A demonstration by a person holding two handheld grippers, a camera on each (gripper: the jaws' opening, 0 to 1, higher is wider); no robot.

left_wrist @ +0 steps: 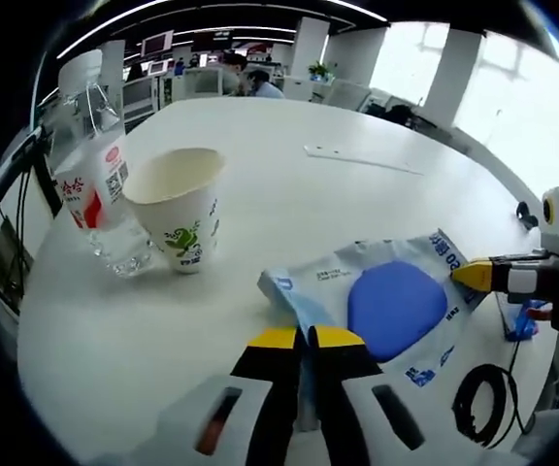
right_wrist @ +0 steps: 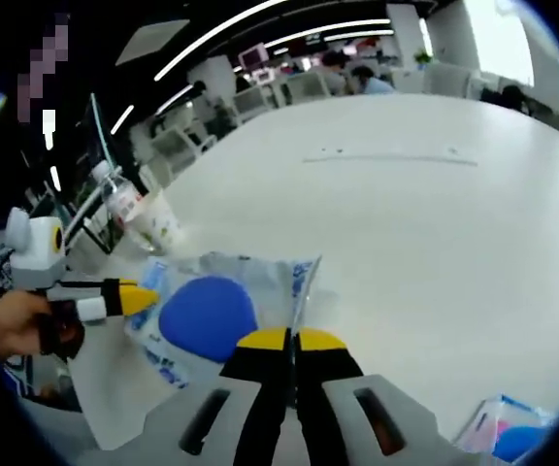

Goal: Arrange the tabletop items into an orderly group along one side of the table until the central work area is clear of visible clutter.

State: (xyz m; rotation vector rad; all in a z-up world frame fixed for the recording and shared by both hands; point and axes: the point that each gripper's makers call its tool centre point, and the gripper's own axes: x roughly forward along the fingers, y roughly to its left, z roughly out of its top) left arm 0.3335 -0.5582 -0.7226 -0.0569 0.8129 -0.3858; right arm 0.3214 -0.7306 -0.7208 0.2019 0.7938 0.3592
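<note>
Blue-patched packet (left_wrist: 386, 301) clamped at opposite edges by both tools (left_wrist: 306, 337) (right_wrist: 290, 340); left gripper view adds paper cup (left_wrist: 180, 206), bottle (left_wrist: 93, 165)

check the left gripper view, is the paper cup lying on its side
No, the paper cup stands upright, mouth open upward, beside the plastic bottle.

Both views are bright and evenly lit. Long ceiling light strips (left_wrist: 212, 31) run overhead, and daylight pours through tall windows (left_wrist: 512, 107) far beyond the left tongs (left_wrist: 306, 342), blown out to plain white. The white counter (left_wrist: 289, 184) glares softly, with only faint shadows under things. Fisheye bending curves the counter's edge and the ceiling strips (right_wrist: 289, 39). In the right gripper view the distance is slightly soft, and the near tongs (right_wrist: 291, 342) are a little blurred.
</note>
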